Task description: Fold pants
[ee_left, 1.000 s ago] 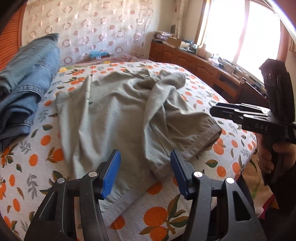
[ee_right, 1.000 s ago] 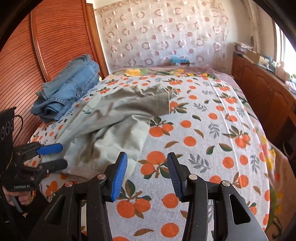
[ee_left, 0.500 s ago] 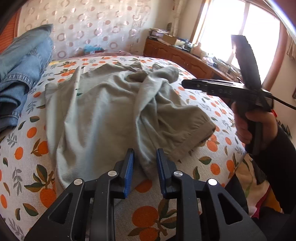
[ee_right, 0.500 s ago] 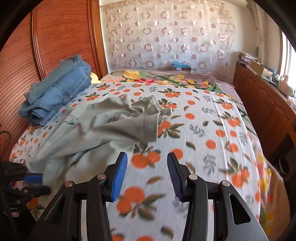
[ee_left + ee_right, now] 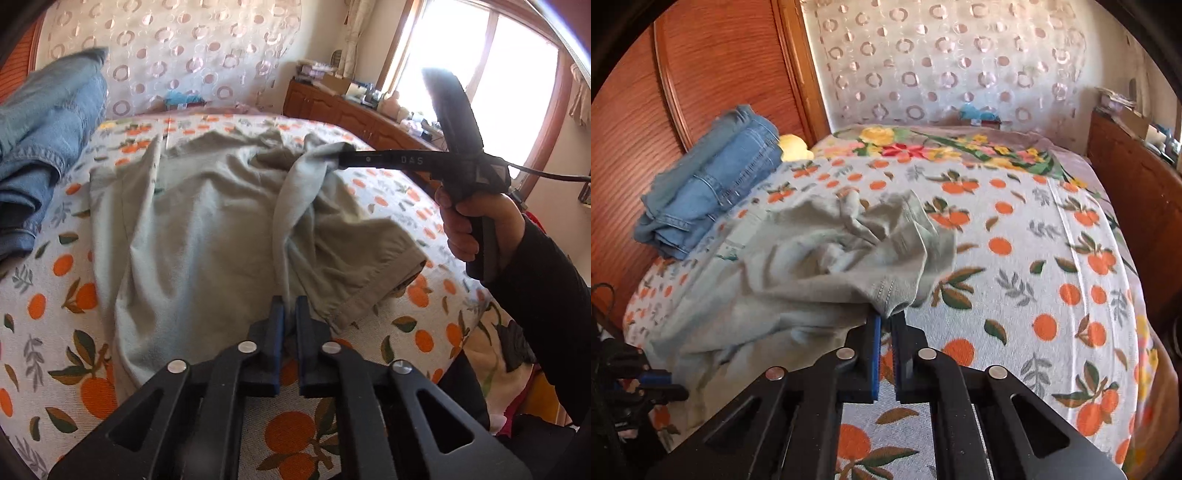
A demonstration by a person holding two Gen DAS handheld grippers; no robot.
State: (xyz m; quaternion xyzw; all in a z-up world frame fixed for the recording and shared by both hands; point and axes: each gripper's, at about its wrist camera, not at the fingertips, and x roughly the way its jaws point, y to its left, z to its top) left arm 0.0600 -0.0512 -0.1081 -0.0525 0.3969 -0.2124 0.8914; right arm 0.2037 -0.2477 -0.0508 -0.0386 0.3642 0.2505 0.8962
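Grey-green cotton pants [image 5: 207, 236] lie crumpled on the orange-print bedspread [image 5: 1034, 280], long axis running ahead-left of the right gripper [image 5: 885, 325], which clamps one edge while the left gripper [image 5: 289, 314] pinches the nearer hem.

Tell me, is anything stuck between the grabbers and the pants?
No. Both are already shut on the pants: the left gripper pinches a fold near the bed's edge, and the right gripper holds another edge lifted off the bedspread.
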